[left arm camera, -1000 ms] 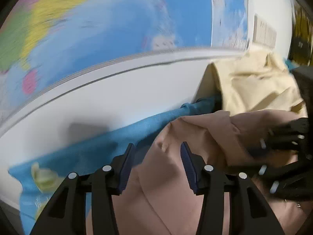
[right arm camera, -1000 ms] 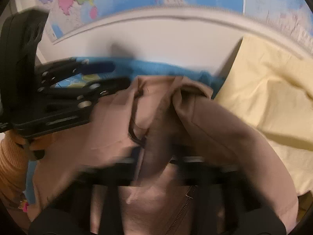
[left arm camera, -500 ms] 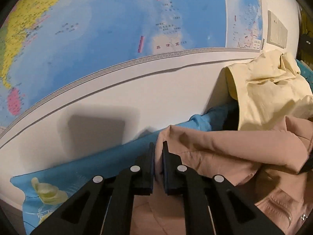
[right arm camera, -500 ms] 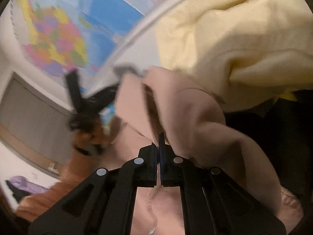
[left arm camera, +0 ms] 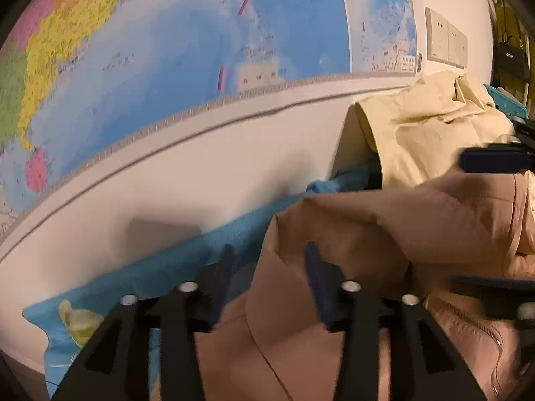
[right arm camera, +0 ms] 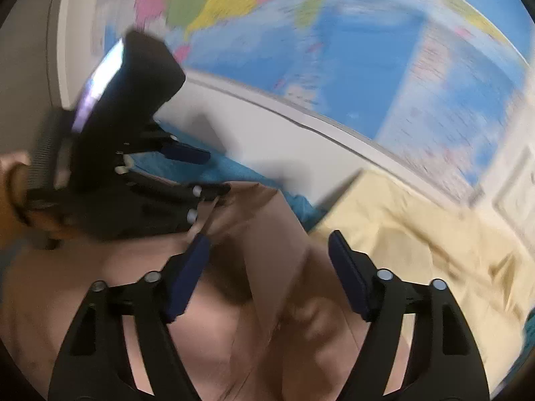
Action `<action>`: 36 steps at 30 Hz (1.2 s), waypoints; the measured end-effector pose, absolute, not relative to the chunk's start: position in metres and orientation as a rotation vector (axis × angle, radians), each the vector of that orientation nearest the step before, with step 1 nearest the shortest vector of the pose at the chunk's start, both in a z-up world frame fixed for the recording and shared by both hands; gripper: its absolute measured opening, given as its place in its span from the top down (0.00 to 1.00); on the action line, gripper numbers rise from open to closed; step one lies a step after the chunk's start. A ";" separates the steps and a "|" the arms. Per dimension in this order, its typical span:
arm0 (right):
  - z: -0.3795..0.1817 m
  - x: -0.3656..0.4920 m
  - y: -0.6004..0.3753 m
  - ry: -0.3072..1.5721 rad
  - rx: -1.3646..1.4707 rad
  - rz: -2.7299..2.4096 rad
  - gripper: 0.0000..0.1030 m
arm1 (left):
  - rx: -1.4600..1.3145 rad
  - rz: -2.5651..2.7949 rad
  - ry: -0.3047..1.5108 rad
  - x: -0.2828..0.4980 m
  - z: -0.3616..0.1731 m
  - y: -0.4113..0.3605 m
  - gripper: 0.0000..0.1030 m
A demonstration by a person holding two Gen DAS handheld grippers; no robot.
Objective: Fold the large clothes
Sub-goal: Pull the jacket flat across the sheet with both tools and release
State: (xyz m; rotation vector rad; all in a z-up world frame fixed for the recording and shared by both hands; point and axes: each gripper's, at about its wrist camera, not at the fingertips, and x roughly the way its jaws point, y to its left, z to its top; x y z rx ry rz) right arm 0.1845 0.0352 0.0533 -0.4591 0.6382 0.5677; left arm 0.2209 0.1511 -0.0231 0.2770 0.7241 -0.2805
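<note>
Left gripper [left arm camera: 267,267]: jaws parted to a middling gap, just opened after a pinch; a raised fold of the pink-tan jacket [left arm camera: 367,227] stands between the blue pads, but they do not press on it. Nothing held.

Right gripper [right arm camera: 267,267]: jaws wide, also just opened; a ridge of the same jacket runs up between the pads, which stand clear of it on both sides. Nothing held. In the left wrist view its fingers enter blurred at the right edge.

Pink-tan jacket: lies directly under both grippers on the blue cloth [left arm camera: 174,267], bunched and rumpled, with a zip visible at the lower right of the left wrist view. One flap appears to be turned over onto the body, with a diagonal edge running across it in the right wrist view. The outline is lumpy, not flat or squared.

Yellow garment [left arm camera: 428,133]: heaped loosely just beyond the jacket, against the white wall [left arm camera: 200,183]; unfolded.

World map [left arm camera: 167,67]: on the wall above; wall sockets [left arm camera: 446,41] to its right.

Progress, as judged: early to middle. One fold of the jacket seems laid and released; smoothing, further folds and the whole yellow garment remain.
</note>
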 end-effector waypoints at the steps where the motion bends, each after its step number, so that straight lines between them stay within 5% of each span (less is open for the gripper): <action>1: 0.047 0.190 0.044 0.646 -0.498 0.562 0.40 | 0.284 -0.274 0.725 0.219 -0.025 0.152 0.51; 3: 0.032 0.208 0.050 0.682 -0.570 0.519 0.57 | 0.297 -0.280 0.748 0.219 -0.032 0.151 0.48; 4: 0.027 0.220 0.048 0.707 -0.582 0.494 0.79 | 0.307 -0.276 0.759 0.220 -0.036 0.151 0.48; 5: 0.027 0.226 0.045 0.720 -0.567 0.488 0.91 | 0.320 -0.267 0.767 0.221 -0.040 0.151 0.48; 9: 0.069 0.275 -0.024 0.789 -0.046 0.692 0.95 | 0.282 -0.230 0.781 0.227 -0.049 0.165 0.56; 12: 0.064 0.298 -0.057 0.824 0.142 0.722 0.95 | 0.200 -0.246 0.765 0.230 -0.043 0.181 0.48; 14: 0.042 0.312 -0.062 0.903 0.164 0.702 0.93 | 0.182 -0.254 0.769 0.231 -0.039 0.188 0.40; 18: 0.028 0.311 -0.077 0.922 0.172 0.662 0.58 | 0.233 -0.260 0.780 0.229 -0.036 0.199 0.33; 23: 0.056 0.269 -0.109 0.836 0.120 0.663 0.47 | 0.275 -0.348 0.838 0.221 -0.043 0.220 0.21; 25: 0.058 0.252 -0.111 0.813 0.033 0.661 0.33 | 0.295 -0.330 0.862 0.222 -0.048 0.228 0.21; 31: 0.046 0.213 -0.093 0.828 -0.171 0.642 0.32 | 0.205 -0.460 1.006 0.233 -0.063 0.240 0.14; 33: 0.038 0.207 -0.085 0.811 -0.263 0.588 0.45 | 0.237 -0.460 1.041 0.229 -0.078 0.231 0.26; 34: 0.037 0.208 -0.082 0.816 -0.280 0.577 0.66 | 0.246 -0.453 1.059 0.226 -0.086 0.225 0.46; 36: 0.035 0.211 -0.093 0.841 -0.218 0.591 0.85 | 0.256 -0.408 1.038 0.225 -0.088 0.223 0.65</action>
